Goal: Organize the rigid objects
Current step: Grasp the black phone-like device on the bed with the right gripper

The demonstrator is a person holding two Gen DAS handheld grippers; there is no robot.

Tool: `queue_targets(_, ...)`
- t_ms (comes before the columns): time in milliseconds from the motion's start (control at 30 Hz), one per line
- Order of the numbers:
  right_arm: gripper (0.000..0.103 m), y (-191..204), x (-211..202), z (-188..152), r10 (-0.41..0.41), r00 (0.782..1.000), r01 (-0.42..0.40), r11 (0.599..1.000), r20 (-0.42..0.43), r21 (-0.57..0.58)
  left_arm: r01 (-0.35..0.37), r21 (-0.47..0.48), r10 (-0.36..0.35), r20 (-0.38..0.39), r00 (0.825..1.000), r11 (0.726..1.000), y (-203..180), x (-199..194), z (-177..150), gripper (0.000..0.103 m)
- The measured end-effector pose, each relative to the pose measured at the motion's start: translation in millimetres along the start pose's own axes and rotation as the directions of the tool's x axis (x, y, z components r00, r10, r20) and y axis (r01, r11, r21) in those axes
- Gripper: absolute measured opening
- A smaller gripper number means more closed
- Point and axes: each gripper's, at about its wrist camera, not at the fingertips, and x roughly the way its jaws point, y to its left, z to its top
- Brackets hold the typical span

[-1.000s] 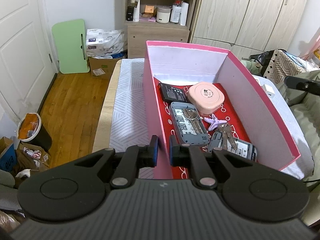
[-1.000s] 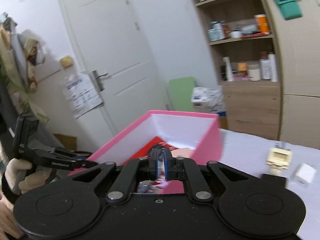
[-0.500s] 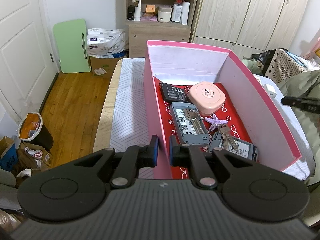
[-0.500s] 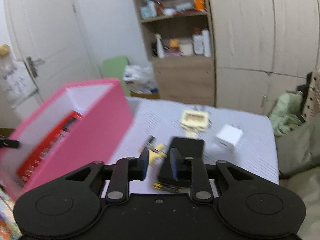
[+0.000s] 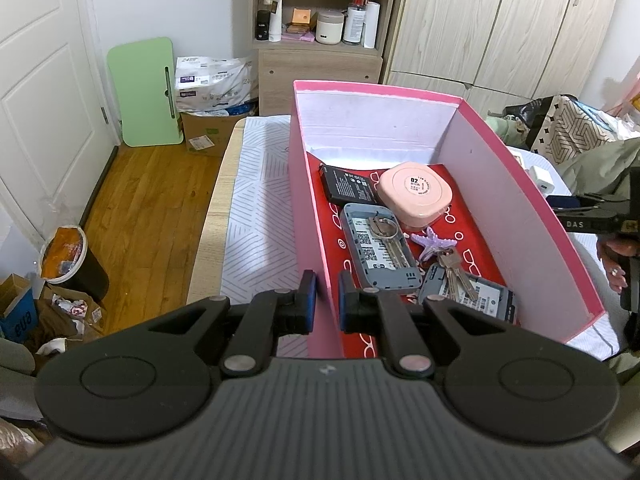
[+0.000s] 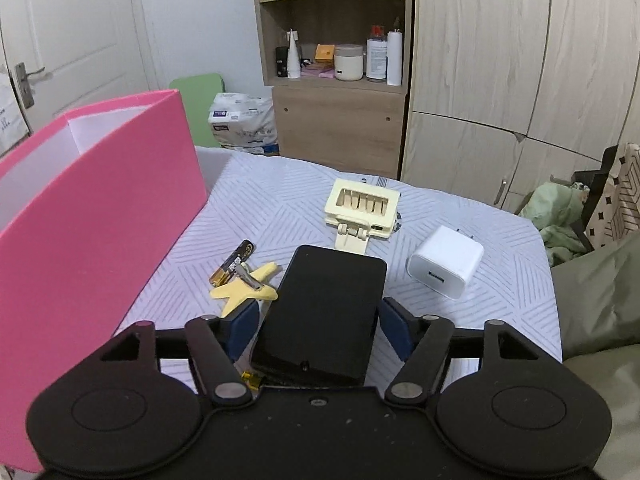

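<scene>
White door [image 5: 36,92], wood floor [image 5: 148,200], open shelf unit [image 5: 320,20], pale wardrobe doors [image 5: 500,24].

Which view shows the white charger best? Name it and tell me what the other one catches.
The right wrist view: the white charger lies whole and unobstructed on the striped cloth, port side facing the camera, beside the black device. The left wrist view shows only a small part of it past the pink box.

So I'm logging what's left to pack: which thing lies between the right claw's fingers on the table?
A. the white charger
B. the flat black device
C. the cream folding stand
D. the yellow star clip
B: the flat black device lies between the opening right claw fingers, pads not pressing it.
</scene>
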Motion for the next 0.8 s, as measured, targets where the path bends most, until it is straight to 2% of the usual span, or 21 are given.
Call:
queue_targets(100,0.073,1.6,5.4,2.4,-0.014,1.0,0.014,1.0,-0.012,-0.018,-0.005,0.007,0.005,0.0,1.0,1.0,-1.4,0.2,0.0,0.009)
queue_targets(267,0.076,-2.8,16.4,4.2,-0.002,0.999,0.003,1.0,-0.048,0.017,-0.001,0.002,0.001,0.003,1.0,1.0,-0.1,-0.6,-0.6,0.009)
queue_targets(333,0.078,-2.5,18.0,3.6,-0.014,0.999,0.014,1.0,-0.039,0.017,-0.002,0.0,0.002,0.004,1.0,1.0,0.6,-0.8,-0.9,0.009)
queue_targets(433,0.071,-3.9,17.2,2.5,-0.025,0.999,0.026,0.999,-0.023,0.029,-0.002,0.0,0.002,0.004,1.0,1.0,0.0,-0.8,-0.9,0.009)
queue_targets(500,0.071,-4.7,12.4,0.6,-0.037,0.999,0.038,0.999,-0.007,0.025,-0.006,0.0,0.006,0.004,1.0,1.0,-0.2,-1.1,-0.8,0.009)
queue_targets(667,0.069,-14.5,-7.5,-1.5,0.008,0.999,-0.012,0.996,0.043,0.086,-0.007,-0.001,0.007,0.004,1.0,1.0,-0.5,-1.2,-0.7,0.009)
queue_targets(800,0.068,-18.1,-19.8,-5.9,0.014,0.998,-0.021,0.994,0.066,0.11,-0.007,0.0,0.007,0.004,1.0,1.0,-0.7,-1.3,-0.8,0.009)
